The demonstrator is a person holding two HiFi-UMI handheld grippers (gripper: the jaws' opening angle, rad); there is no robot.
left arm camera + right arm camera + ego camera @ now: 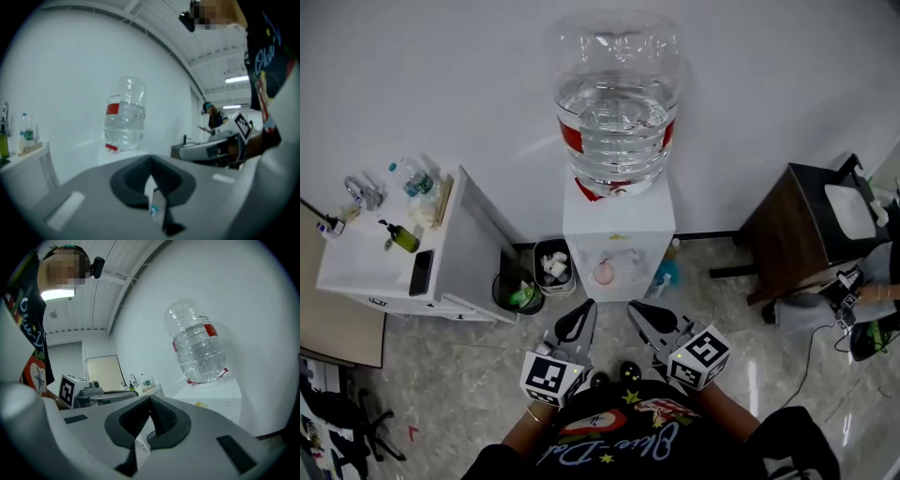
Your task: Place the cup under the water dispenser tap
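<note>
The white water dispenser [617,234] stands against the wall with a big clear bottle [617,103] on top. A small pink cup [603,273] sits in its front recess, below the taps. My left gripper [581,317] and right gripper [643,315] are side by side close to my body, pointing level at the dispenser and well short of it. The jaws of both are shut with nothing between them. The bottle [124,115] shows ahead of the left gripper [151,180], and also ahead of the right gripper [149,413] as a tilted bottle [199,345].
Two small bins [551,266] stand left of the dispenser, and a blue bottle [666,275] stands on the floor to its right. A white cabinet [394,258] with bottles is at the left. At the right are a dark desk [797,225] and a seated person [867,305].
</note>
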